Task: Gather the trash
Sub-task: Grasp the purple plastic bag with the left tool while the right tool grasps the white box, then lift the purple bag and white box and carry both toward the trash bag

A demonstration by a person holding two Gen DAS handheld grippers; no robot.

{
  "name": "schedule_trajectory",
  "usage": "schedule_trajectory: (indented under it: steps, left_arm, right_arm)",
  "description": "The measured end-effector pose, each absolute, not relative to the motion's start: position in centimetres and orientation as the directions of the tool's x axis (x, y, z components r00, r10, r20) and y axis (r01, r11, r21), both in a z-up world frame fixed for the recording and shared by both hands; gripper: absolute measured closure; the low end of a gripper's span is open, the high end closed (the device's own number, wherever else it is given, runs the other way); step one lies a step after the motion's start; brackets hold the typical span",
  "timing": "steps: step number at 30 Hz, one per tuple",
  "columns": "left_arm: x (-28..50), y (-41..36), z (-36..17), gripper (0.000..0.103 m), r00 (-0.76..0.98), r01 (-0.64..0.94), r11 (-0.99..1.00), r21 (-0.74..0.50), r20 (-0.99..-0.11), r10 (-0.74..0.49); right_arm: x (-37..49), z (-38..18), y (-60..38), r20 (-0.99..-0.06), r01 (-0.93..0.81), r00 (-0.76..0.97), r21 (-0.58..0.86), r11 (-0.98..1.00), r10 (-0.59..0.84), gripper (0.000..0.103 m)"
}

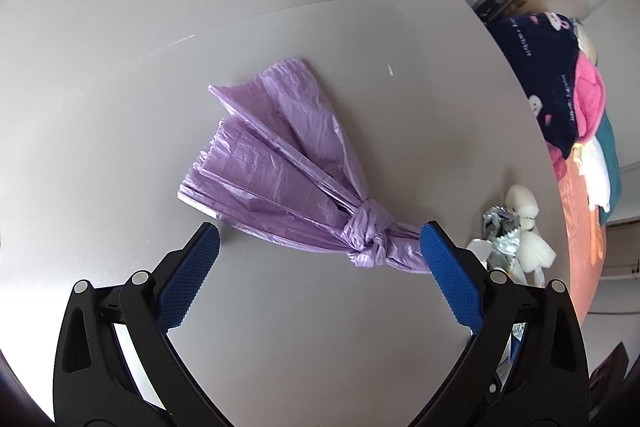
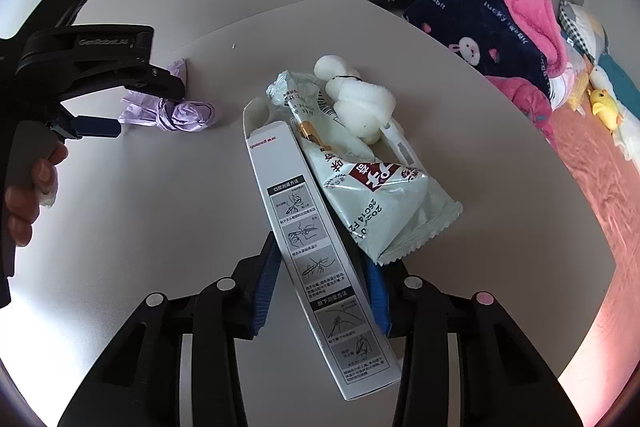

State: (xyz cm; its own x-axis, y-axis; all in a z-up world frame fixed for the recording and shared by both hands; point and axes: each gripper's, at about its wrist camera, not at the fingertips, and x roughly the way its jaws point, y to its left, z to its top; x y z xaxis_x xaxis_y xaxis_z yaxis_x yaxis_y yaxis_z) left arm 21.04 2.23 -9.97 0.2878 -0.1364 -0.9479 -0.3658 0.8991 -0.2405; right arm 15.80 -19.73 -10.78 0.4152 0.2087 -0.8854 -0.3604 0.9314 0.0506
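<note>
Over the grey worktop (image 1: pixel 360 327) the left gripper (image 1: pixel 320 239) hangs with its blue pads spread wide, nothing between them but bare surface. Just past its tips lies the purple trash bag (image 1: pixel 280 155), knotted shut and fanned flat, its knot close to the right-hand pad without being pressed. In the right wrist view that same left gripper (image 2: pixel 132 111) is seen from the side above the bag (image 2: pixel 180 113), a hand (image 2: pixel 28 195) wrapped on its handle.

The right gripper (image 2: pixel 320 287) is clamped on the long white carton (image 2: pixel 316 267), both blue pads against its sides; the carton runs out toward the worktop's far corner. Beside it, touching, lies a pale green snack wrapper (image 2: pixel 384 203), with a white plush toy (image 2: pixel 360 103) resting on the wrapper's far end. Beyond the worktop's right edge sits a heap of navy and pink fleece (image 2: pixel 492 31).
</note>
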Motion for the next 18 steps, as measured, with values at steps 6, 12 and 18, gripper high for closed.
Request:
schedule_trajectory:
  steps: [6, 12, 18]
  left_arm:
    - [22.0, 1.6, -10.0, 0.014, 0.245, -0.411, 0.904, -0.115, -0.969, -0.012]
    - [21.6, 1.5, -9.3, 0.052, 0.311, -0.357, 0.927, -0.117, -0.95, 0.0]
    - [20.2, 3.5, -9.2, 0.071, 0.372, -0.357, 0.906, -0.23, -0.924, -0.088]
  right_arm:
    - [15.0, -10.8, -19.7, -0.889, -0.361, 0.401, 0.069, 0.93, 0.222, 0.071]
    - [14.1, -10.5, -20.2, -0.892, -0.339, 0.393, 0.088, 0.937, 0.225, 0.071]
    - [13.3, -10.3, -20.8, -0.888, -0.306, 0.375, 0.154, 0.939, 0.268, 0.071]
